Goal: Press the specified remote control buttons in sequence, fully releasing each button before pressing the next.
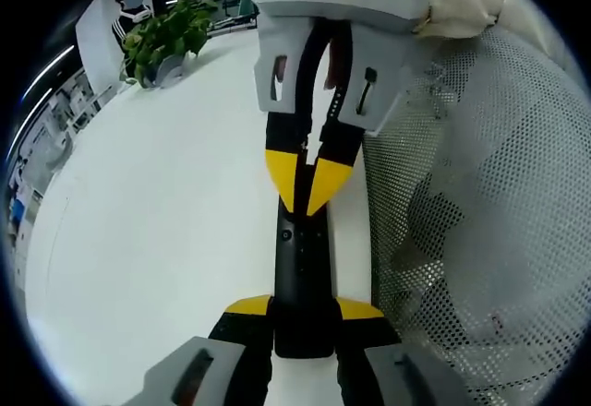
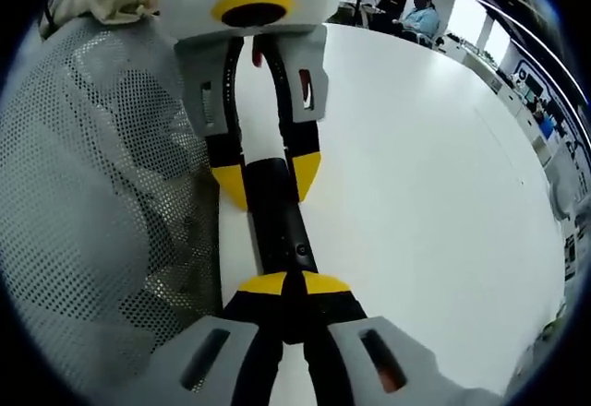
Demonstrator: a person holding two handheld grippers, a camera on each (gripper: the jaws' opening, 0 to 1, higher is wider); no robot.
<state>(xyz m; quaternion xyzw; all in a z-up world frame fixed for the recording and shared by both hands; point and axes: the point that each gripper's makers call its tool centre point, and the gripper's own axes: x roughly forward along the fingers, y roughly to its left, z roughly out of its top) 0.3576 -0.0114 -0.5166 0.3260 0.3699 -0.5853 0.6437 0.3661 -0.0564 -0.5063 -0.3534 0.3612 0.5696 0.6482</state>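
Observation:
A slim black remote (image 1: 300, 254) lies lengthwise over the white table (image 1: 166, 221), close to its edge. My left gripper (image 1: 303, 309) is shut on the remote's near end, one yellow-tipped jaw on each side. My right gripper (image 1: 309, 183) comes in from the top of the left gripper view with its yellow tips closed together, and they rest on the remote's upper face. In the right gripper view, the right gripper (image 2: 295, 283) is shut, its tip on the remote (image 2: 280, 212) near a small button. The left gripper (image 2: 268, 180) clamps the far end.
A grey mesh chair back (image 1: 480, 203) (image 2: 92, 203) stands right beside the table edge and the remote. A potted green plant (image 1: 164, 39) and a white sign (image 1: 125, 9) sit at the table's far end. People (image 2: 416, 9) sit beyond the table.

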